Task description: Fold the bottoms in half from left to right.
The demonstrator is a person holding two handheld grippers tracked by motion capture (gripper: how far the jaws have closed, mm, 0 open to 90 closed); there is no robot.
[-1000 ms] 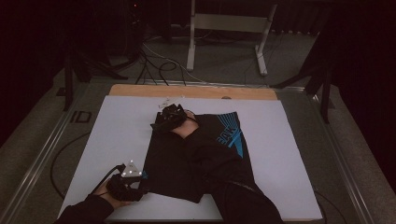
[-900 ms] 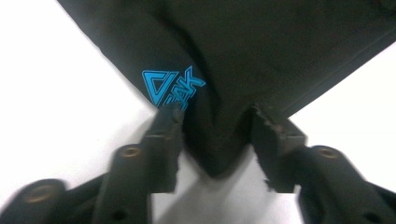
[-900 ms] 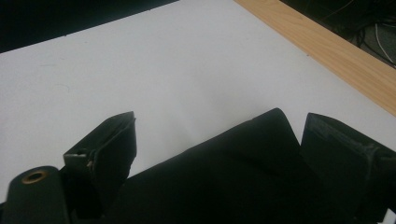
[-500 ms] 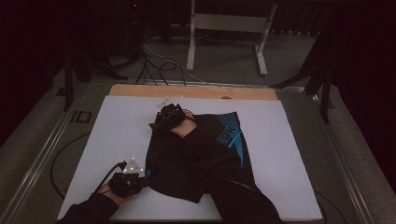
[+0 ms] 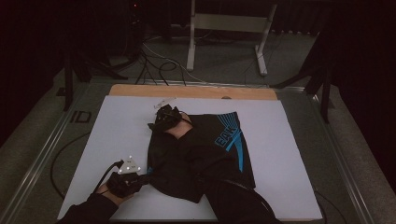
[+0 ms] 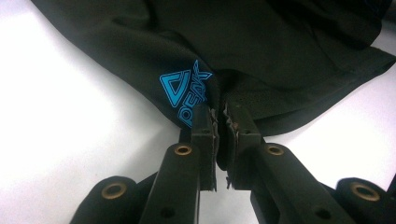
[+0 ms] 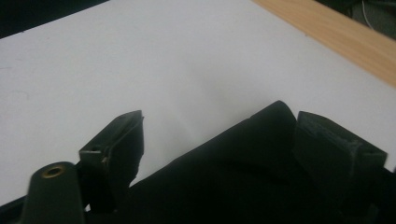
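A black garment [image 5: 201, 154] with blue lettering lies crumpled on the white table [image 5: 116, 121]. My left gripper [image 5: 147, 176] is at its near left edge. In the left gripper view the jaws have just closed, and my left gripper [image 6: 218, 109] is shut on a fold of the garment [image 6: 261, 42] beside a blue logo [image 6: 184, 91]. My right gripper [image 5: 155, 125] is at the garment's far left corner. Its jaws have just been closing a little, but my right gripper [image 7: 224, 123] still stands wide, with a hump of the garment [image 7: 224, 172] between the jaws, unpinched.
A wooden strip [image 5: 191, 92] runs along the table's far edge. Beyond it stand a white metal frame [image 5: 229, 23] and loose cables [image 5: 159, 65] on the floor. Bare white tabletop lies to the left and right of the garment.
The left gripper has settled against the garment's near left edge. The right hand has stayed at the far corner.
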